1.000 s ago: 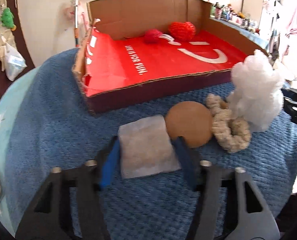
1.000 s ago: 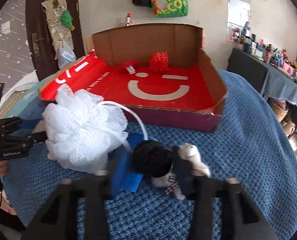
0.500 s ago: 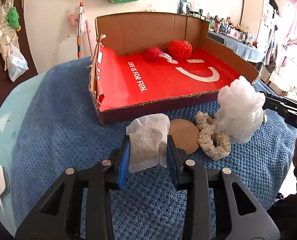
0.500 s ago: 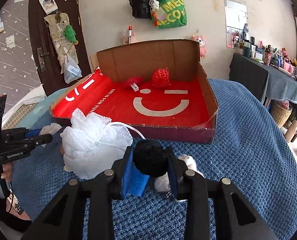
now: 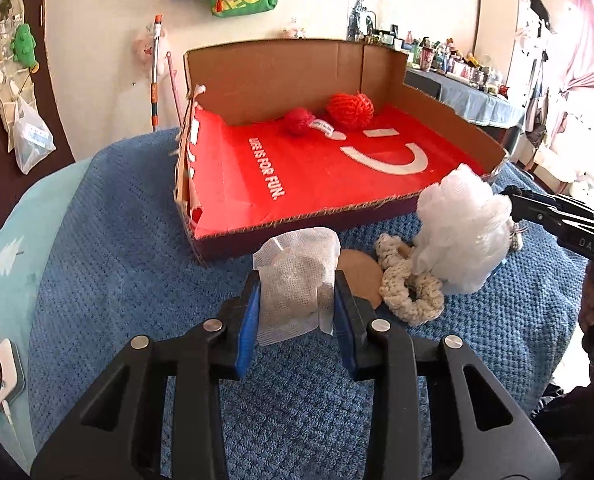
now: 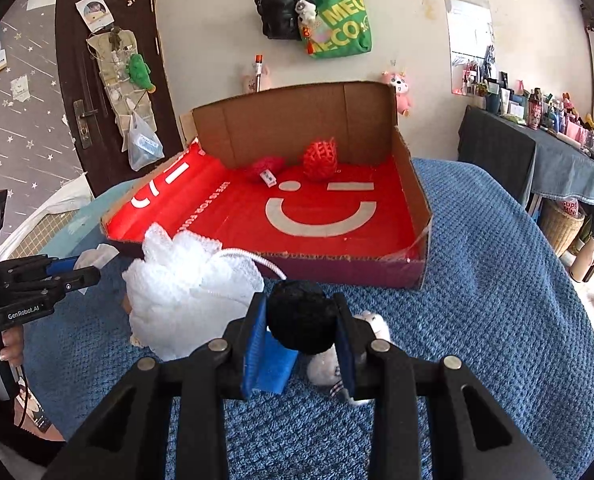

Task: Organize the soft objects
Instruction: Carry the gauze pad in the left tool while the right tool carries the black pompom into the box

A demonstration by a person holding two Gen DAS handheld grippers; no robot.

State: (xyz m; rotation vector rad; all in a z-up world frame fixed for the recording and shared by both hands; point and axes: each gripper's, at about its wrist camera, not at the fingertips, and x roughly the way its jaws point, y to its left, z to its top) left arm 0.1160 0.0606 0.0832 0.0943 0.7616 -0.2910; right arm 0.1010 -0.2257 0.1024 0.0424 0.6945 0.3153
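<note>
My left gripper (image 5: 296, 304) pinches a white mesh pouch (image 5: 295, 280), lifted off the blue blanket (image 5: 117, 264). My right gripper (image 6: 300, 332) clamps a black pom-pom (image 6: 301, 316) above a small white plush toy (image 6: 371, 326). Between them sit a white bath pouf (image 6: 185, 288), a cream scrunchie (image 5: 409, 292) and a brown disc (image 5: 359, 276). Beyond, the cardboard box (image 6: 293, 120) holds two red balls at its far wall

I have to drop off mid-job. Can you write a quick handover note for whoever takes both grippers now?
Left gripper: shut on the white mesh pouch.
Right gripper: shut on the black pom-pom.
Done: two red soft items lie in the cardboard tray.
Left on the blue blanket: white bath pouf, cream scrunchie, brown round pad, small white plush, blue sponge.
</note>
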